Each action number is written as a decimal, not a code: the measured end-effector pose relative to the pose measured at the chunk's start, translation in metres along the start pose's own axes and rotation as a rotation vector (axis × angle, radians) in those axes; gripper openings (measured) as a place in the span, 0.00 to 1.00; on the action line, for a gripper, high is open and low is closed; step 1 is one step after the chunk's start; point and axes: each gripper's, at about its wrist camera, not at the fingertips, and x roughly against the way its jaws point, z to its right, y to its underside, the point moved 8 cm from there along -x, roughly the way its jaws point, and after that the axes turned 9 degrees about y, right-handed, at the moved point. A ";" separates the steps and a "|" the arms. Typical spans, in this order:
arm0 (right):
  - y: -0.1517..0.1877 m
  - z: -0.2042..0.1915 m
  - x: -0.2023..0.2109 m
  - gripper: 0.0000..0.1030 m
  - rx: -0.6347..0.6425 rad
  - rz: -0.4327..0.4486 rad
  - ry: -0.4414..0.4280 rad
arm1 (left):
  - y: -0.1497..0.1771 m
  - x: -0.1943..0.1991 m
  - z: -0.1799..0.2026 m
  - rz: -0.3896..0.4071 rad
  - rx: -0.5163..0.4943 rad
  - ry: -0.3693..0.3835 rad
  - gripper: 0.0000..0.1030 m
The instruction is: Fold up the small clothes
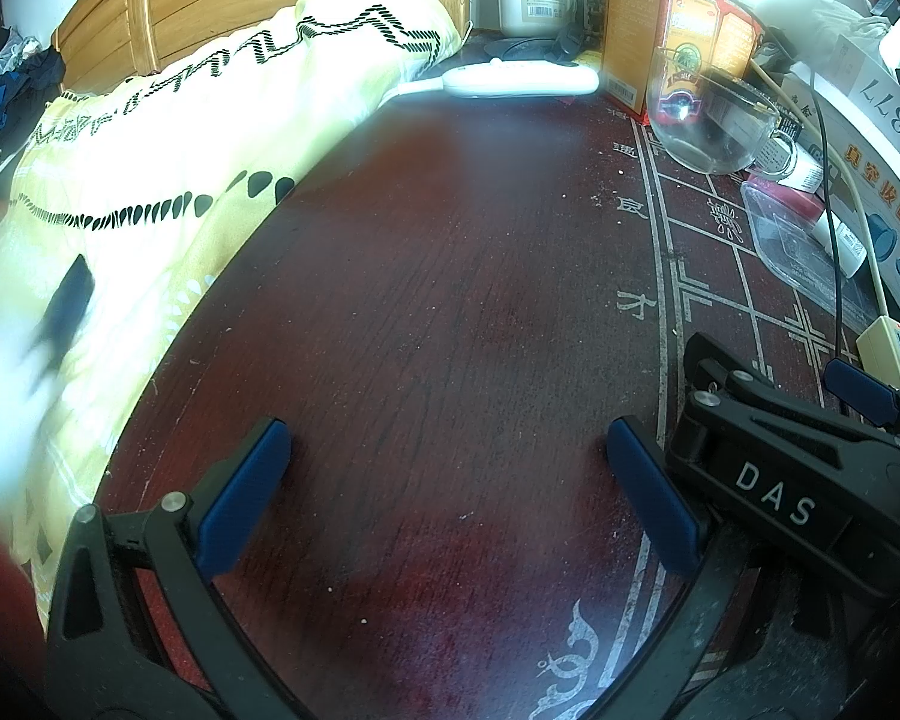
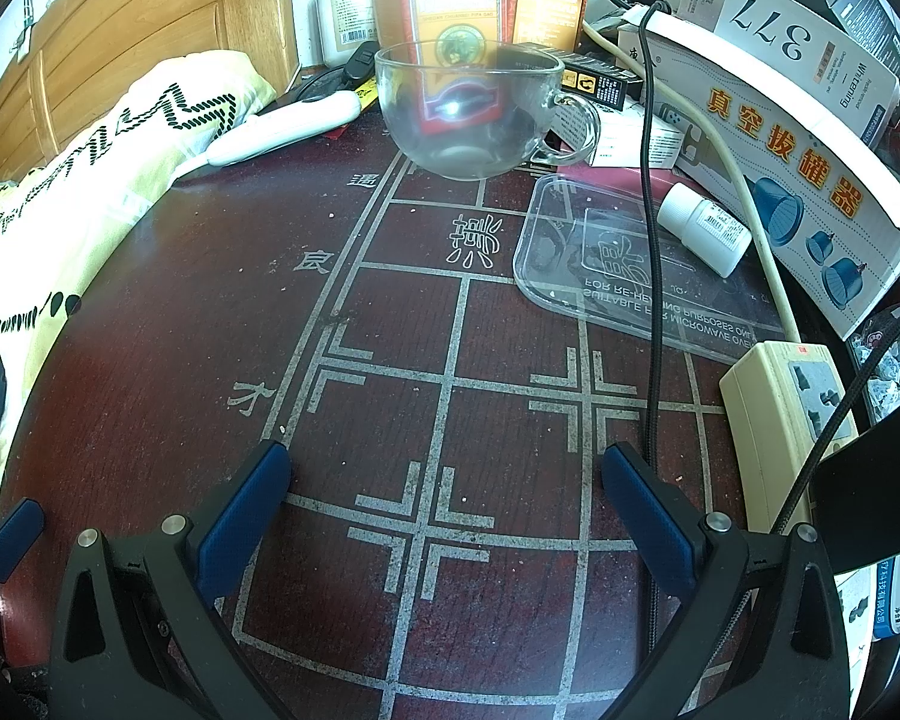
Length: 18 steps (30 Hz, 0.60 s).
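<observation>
No small garment lies between either pair of fingers. Pale yellow fabric with black markings point(image 1: 150, 180) point(image 2: 60, 210) bulges along the left edge of the dark red table point(image 1: 438, 300) point(image 2: 150, 360). My left gripper point(image 1: 448, 438) hovers open over bare wood, with nothing in it. My right gripper point(image 2: 446, 456) is open above the white grid lines printed on the table. Its black body marked DAS point(image 1: 798, 480) sits just right of the left gripper. One blue pad of the left gripper point(image 2: 12, 534) shows at the lower left of the right wrist view.
A glass cup point(image 2: 474, 114), a clear plastic lid point(image 2: 600, 264), a white pill bottle point(image 2: 705, 228), a power strip point(image 2: 786, 420) with cables, and boxes point(image 2: 780, 138) crowd the back and right. A white remote-shaped device point(image 1: 522, 81) lies at the back. A wooden headboard point(image 1: 240, 0) stands behind the fabric.
</observation>
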 end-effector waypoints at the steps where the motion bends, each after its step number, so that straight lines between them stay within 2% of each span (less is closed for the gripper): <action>1: 0.000 0.000 0.000 1.00 0.000 0.000 0.000 | 0.000 0.000 0.000 0.000 0.000 0.000 1.00; 18: 0.000 0.000 0.000 1.00 0.000 0.000 0.000 | 0.000 0.000 0.000 0.000 0.000 0.000 1.00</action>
